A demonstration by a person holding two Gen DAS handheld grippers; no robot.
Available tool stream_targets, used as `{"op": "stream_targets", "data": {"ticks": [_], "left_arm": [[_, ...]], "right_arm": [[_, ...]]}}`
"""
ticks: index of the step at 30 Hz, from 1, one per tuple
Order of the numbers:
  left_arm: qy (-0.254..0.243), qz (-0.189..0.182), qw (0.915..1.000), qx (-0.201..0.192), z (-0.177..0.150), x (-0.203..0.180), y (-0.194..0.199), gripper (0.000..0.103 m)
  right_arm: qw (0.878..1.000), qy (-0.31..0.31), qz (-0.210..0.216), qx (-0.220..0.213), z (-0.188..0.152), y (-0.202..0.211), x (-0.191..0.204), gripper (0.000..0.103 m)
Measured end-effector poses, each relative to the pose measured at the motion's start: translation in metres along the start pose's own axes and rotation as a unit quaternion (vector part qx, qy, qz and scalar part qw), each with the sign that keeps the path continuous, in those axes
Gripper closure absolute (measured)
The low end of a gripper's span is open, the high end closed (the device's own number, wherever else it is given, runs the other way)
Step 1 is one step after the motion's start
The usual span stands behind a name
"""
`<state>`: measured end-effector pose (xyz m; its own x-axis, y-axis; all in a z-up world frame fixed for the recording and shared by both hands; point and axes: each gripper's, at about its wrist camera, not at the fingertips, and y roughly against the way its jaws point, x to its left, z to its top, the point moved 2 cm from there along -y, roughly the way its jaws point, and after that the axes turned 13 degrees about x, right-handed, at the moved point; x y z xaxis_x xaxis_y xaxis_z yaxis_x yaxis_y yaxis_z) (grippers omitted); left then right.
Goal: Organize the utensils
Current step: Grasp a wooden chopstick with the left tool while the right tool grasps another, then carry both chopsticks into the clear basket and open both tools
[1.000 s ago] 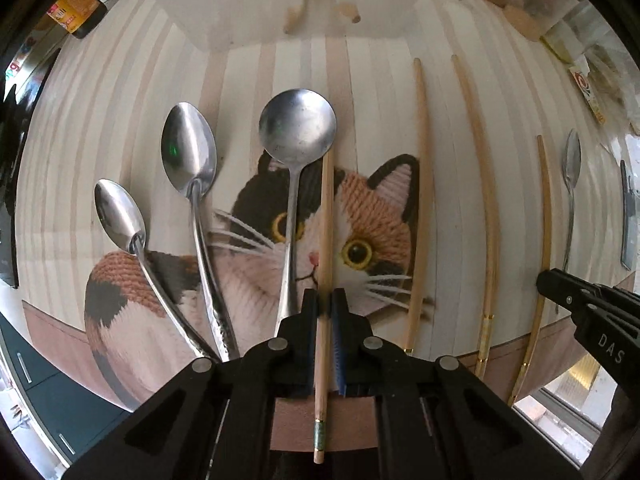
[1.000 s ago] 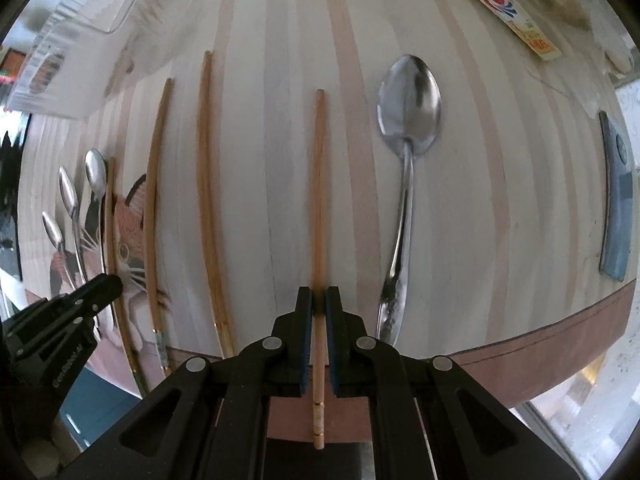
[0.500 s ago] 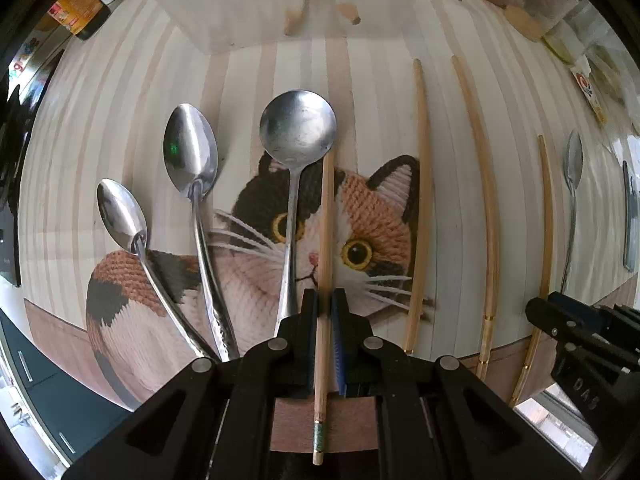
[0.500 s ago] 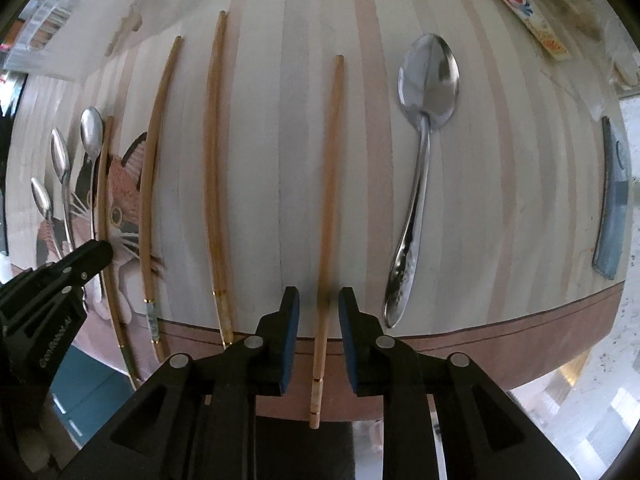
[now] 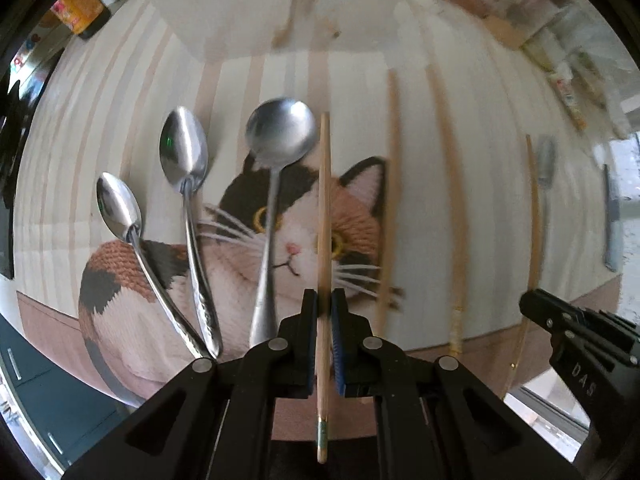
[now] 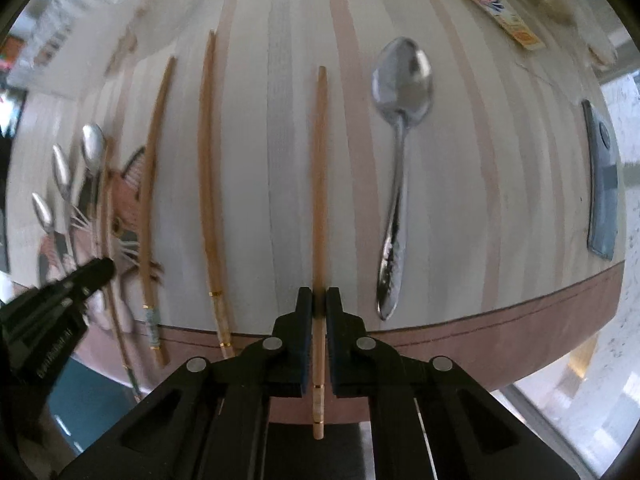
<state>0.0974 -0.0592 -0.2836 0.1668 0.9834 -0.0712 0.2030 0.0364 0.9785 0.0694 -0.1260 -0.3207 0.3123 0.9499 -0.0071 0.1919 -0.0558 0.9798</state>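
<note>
My left gripper (image 5: 324, 300) is shut on a wooden chopstick (image 5: 324, 208) with a green band, held over the cat placemat (image 5: 360, 216). Three steel spoons lie left of it: a round one (image 5: 280, 132), a long oval one (image 5: 183, 148) and a small one (image 5: 118, 206). Two more chopsticks (image 5: 392, 184) (image 5: 452, 184) lie to its right. My right gripper (image 6: 319, 300) is shut on another chopstick (image 6: 319, 184) on the striped cloth (image 6: 460, 184), with a steel spoon (image 6: 402, 92) just right of it. The right gripper also shows in the left wrist view (image 5: 576, 332).
A grey flat object (image 6: 602, 184) lies at the cloth's right edge. A translucent container (image 5: 280, 4) stands at the back. Packets (image 6: 500, 8) lie at the far right. The table's front edge (image 6: 480, 340) runs just beyond my fingers.
The right gripper was shut on its chopstick, opened half a second ago, and has shut on it again. The left gripper has shifted its chopstick rightward, away from the round spoon.
</note>
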Motion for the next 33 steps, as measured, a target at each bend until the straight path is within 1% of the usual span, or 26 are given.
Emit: {"op": "stream_targets", "data": {"ticks": [3,6,9,12,16,18,20,22,24,27,28,31,33], "left_arm": [[-0.012,-0.009,0.9997,-0.022,-0.006,-0.008,0.022,0.099],[-0.019,-0.020,0.9986,-0.044,-0.010,-0.013,0.047,0.099],[-0.023,-0.041,0.9963,-0.072,-0.010,-0.016,0.081,0.099],[-0.019,-0.064,0.9932,-0.096,0.002,-0.010,0.113,0.099],[-0.006,-0.080,0.9887,-0.127,0.031,-0.004,0.155,0.099],[0.006,-0.082,0.9861,-0.144,0.054,0.001,0.177,0.099],[0.020,-0.080,0.9836,-0.161,0.073,0.016,0.197,0.099],[0.035,-0.081,0.9825,-0.164,0.092,0.034,0.213,0.099],[0.047,-0.088,0.9816,-0.163,0.110,0.050,0.222,0.099],[0.060,-0.087,0.9823,-0.155,0.142,0.070,0.224,0.099],[0.062,-0.084,0.9838,-0.146,0.156,0.077,0.223,0.099],[0.070,-0.074,0.9871,-0.124,0.185,0.091,0.212,0.099],[0.072,-0.073,0.9888,-0.109,0.200,0.095,0.203,0.098]], "right_arm": [[0.999,-0.008,0.031,-0.020,-0.005,0.023,-0.005,0.096],[0.998,-0.011,0.053,-0.036,-0.008,0.043,-0.008,0.096],[0.996,-0.011,0.074,-0.055,-0.009,0.069,-0.009,0.096],[0.993,-0.006,0.093,-0.072,0.001,0.094,-0.009,0.096],[0.989,0.004,0.114,-0.096,0.025,0.135,-0.005,0.096],[0.987,0.012,0.125,-0.105,0.044,0.153,0.001,0.096],[0.984,0.021,0.134,-0.115,0.066,0.169,0.009,0.096],[0.982,0.036,0.142,-0.123,0.093,0.186,0.028,0.096],[0.980,0.048,0.148,-0.125,0.120,0.193,0.052,0.096],[0.978,0.060,0.163,-0.119,0.153,0.201,0.074,0.096],[0.977,0.063,0.166,-0.115,0.166,0.202,0.083,0.096],[0.979,0.070,0.166,-0.100,0.201,0.200,0.105,0.096],[0.980,0.077,0.161,-0.089,0.223,0.196,0.120,0.096]]}}
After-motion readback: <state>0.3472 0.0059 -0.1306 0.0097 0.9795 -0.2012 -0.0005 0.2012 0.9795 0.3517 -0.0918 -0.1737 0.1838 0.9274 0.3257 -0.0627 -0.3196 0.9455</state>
